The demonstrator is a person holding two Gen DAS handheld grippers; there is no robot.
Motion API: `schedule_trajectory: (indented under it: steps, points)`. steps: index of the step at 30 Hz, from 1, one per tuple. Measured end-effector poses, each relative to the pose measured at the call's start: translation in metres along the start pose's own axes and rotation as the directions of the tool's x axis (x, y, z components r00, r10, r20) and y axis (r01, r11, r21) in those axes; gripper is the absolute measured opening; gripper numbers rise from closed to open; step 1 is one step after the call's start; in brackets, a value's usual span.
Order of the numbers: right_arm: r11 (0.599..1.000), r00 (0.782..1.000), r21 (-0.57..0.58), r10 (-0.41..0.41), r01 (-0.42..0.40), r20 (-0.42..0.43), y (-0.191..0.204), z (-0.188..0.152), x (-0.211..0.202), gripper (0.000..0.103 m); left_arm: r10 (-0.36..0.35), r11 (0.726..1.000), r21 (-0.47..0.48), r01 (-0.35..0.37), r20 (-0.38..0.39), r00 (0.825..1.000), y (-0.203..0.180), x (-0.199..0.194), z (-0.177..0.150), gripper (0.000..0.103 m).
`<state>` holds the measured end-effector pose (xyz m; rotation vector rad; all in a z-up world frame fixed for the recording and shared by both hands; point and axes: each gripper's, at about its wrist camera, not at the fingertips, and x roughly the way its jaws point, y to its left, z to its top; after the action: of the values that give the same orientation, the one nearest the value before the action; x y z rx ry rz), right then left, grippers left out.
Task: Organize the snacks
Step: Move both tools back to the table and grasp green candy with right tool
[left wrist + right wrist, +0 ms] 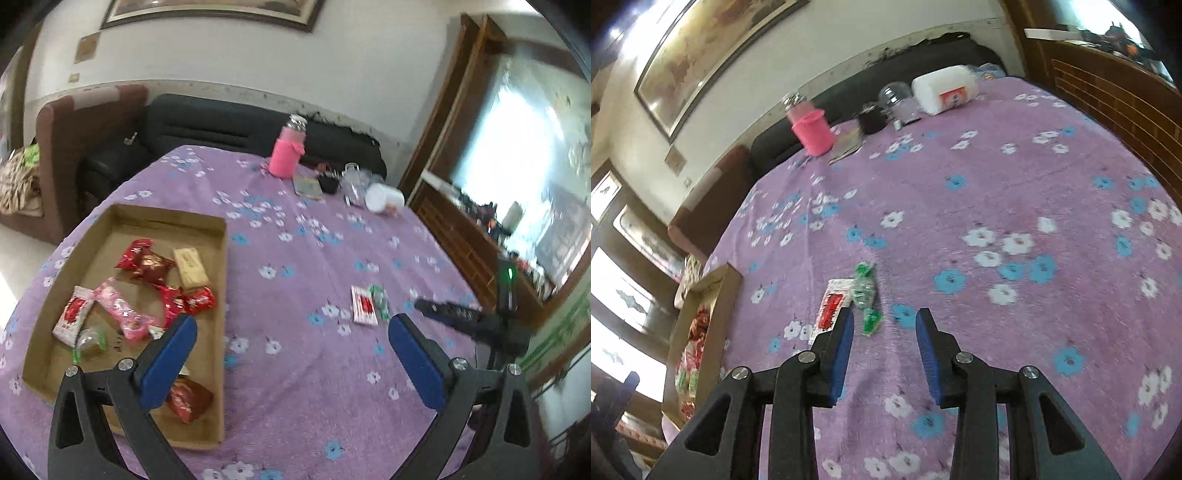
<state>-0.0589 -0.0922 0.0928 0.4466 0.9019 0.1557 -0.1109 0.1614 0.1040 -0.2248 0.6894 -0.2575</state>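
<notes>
A shallow cardboard tray [218, 280] lies on the purple flowered tablecloth and holds several snack packets in red, pink and tan wrappers [155, 266]. My left gripper [291, 332] is wide open and empty, above the tray's right edge. Two snacks lie loose on the cloth: a white-and-red packet [364, 306] [833, 304] and a green-wrapped candy [380, 299] [865, 295]. My right gripper [884, 319] is open and empty, just short of the green candy. It shows in the left wrist view as a black arm [461, 314]. The tray's corner shows in the right wrist view [718, 291].
At the table's far edge stand a pink-sleeved bottle [288, 151] [810, 127], a small booklet [308, 186], a black cup [871, 118], a clear jar [895, 101] and a white tub on its side [945, 92]. A dark sofa [207, 125] is behind; a wooden cabinet [1108, 96] is right.
</notes>
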Motion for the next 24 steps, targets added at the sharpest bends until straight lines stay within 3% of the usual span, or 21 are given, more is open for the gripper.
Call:
schedule_trajectory:
  steps: [3, 13, 16, 24]
  points:
    - [0.999, 0.999, -0.034, 0.036, -0.037, -0.034, 0.011, 0.005, 0.019, 0.037, -0.006, 1.0, 0.022, 0.007, -0.032, 0.999, -0.01, 0.008, -0.004, 0.103]
    - [0.979, 0.989, -0.163, -0.135, 0.126, -0.051, 0.027, 0.008, 0.069, 0.037, 0.044, 0.994, 0.105, -0.031, -0.128, 0.991, -0.029, 0.051, -0.007, 0.103]
    - [0.967, 0.985, -0.196, -0.171, 0.165, -0.015, 0.028, 0.007, 0.068, 0.022, 0.055, 0.987, 0.155, -0.029, -0.167, 0.984, -0.043, 0.072, -0.007, 0.103]
    - [0.994, 0.994, -0.006, -0.112, 0.112, 0.014, -0.019, 0.019, 0.04, 0.022, 0.013, 0.968, 0.245, 0.061, -0.292, 0.956, -0.097, 0.145, -0.009, 0.103]
